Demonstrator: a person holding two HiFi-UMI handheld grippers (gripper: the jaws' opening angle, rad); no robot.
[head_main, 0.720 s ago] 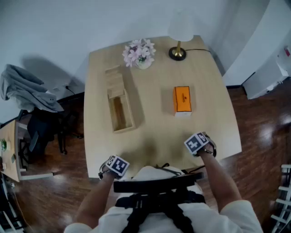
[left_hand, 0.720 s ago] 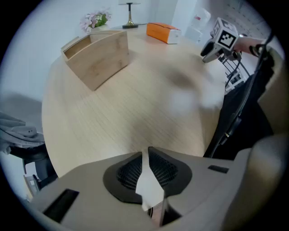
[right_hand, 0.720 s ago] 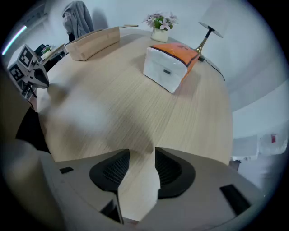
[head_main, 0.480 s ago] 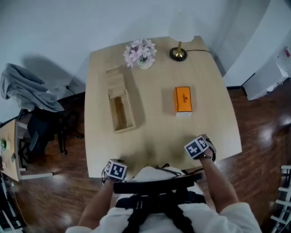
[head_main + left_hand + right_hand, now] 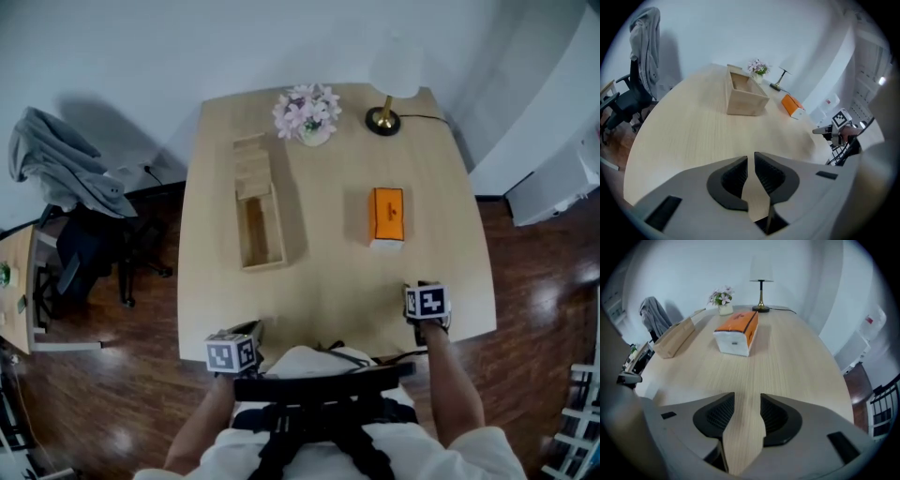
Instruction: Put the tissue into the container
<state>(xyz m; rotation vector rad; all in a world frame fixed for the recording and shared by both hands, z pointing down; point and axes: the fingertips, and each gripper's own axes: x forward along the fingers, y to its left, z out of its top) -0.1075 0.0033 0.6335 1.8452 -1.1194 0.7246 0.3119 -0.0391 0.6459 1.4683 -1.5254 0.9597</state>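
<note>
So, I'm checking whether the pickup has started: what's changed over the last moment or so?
The left gripper has drawn back slightly toward the near edge of the table, and both grippers have turned a little. Nothing was taken hold of: both pairs of jaws stand apart and empty. The right gripper kept its place, and the tissue box and wooden container haven't moved.

A white short-sleeved shirt [image 5: 450,448] and a black strapped chest harness [image 5: 323,386] fill the lower frame. The left gripper [image 5: 750,158] and right gripper [image 5: 747,398] are grey, with black ribbed pads [image 5: 735,176] and black-and-white marker cubes [image 5: 427,302].
</note>
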